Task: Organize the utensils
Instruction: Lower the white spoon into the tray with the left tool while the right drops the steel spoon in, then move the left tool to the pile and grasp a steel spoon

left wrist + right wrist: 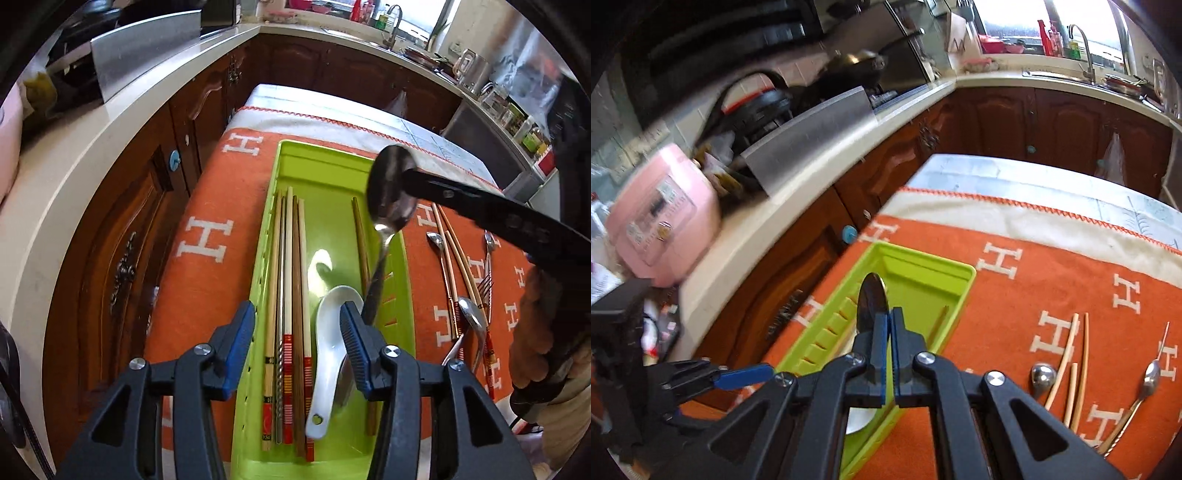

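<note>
My right gripper [889, 317] is shut on the bowl of a metal spoon [871, 302]. It holds the spoon above the green tray [923, 284]. In the left wrist view the same spoon [391, 184] hangs handle-down over the tray's right side. My left gripper [297, 332] is open above the tray [325, 173] with nothing between its pads. Below it lie several chopsticks [291, 295] and a white ceramic spoon [332, 332]. A single brown chopstick [360, 236] lies further right in the tray.
Loose spoons [436, 240], chopsticks [458, 266] and a fork [485, 288] lie right of the tray on the orange cloth [221, 184]. A person's hand [543, 332] is at the right edge. Wooden cabinets [129, 240] and a counter with a pink appliance [665, 210] run along the left.
</note>
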### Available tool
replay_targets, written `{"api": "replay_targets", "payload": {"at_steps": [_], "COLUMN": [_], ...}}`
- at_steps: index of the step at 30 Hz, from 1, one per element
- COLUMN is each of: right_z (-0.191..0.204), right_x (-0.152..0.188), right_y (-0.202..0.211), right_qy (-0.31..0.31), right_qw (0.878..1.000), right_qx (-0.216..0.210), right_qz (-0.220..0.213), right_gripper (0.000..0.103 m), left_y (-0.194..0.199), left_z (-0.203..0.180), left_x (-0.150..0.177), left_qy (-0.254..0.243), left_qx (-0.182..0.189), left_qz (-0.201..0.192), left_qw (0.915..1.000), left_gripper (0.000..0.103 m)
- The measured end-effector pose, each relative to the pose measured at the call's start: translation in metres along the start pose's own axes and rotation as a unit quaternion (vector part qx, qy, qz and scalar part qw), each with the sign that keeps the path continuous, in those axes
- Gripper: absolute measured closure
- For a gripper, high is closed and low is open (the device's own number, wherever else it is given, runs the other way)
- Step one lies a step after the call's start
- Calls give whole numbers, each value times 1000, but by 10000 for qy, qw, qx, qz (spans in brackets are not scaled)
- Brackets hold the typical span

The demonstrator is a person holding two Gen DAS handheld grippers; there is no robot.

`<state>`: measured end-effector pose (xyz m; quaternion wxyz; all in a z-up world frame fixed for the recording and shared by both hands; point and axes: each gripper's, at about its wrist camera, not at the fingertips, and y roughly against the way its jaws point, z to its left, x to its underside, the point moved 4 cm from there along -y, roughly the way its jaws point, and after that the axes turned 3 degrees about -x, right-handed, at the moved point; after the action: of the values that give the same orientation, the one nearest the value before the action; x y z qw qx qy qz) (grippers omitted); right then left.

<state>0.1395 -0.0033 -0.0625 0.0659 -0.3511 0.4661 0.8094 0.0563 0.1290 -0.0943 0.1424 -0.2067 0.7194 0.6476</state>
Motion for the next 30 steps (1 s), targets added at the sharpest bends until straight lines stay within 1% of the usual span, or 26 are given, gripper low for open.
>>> {"api": "replay_targets", "payload": {"at_steps": [2,5,10,17,23,26,30], "right_z": [-3,-7,-13,-20,-32,-42,-59], "right_x": [1,3,7,5,11,23,39], "right_y": [-8,-18,-25,-6,23,41,64], "right_qy": [7,62,18,-188,-325,-466,-630], "right_qw": [9997,9981,9955,9969,9974,9970,9957], "right_qx": [223,538,799,684,599,573,640], "right_qz": [121,290,504,338,220,237,222], "right_gripper": [101,100,97,96,96,96,96], "left_y": [0,-7,-19,-21,-10,0,10], "left_z": [-5,-13,-22,-35,-46,-53,-71], "left_x": [1,7,18,23,21,19,16], "left_qy": [-106,-145,-188,-187,-335,-455,-706], "left_qx": [-20,222,368,695,504,454,393], "left_qz": [-36,172,385,567,448,327,186], "left_qw": [9999,9995,9984,9958,9972,9974,9966], "left_gripper": [53,53,53,53,53,53,53]}}
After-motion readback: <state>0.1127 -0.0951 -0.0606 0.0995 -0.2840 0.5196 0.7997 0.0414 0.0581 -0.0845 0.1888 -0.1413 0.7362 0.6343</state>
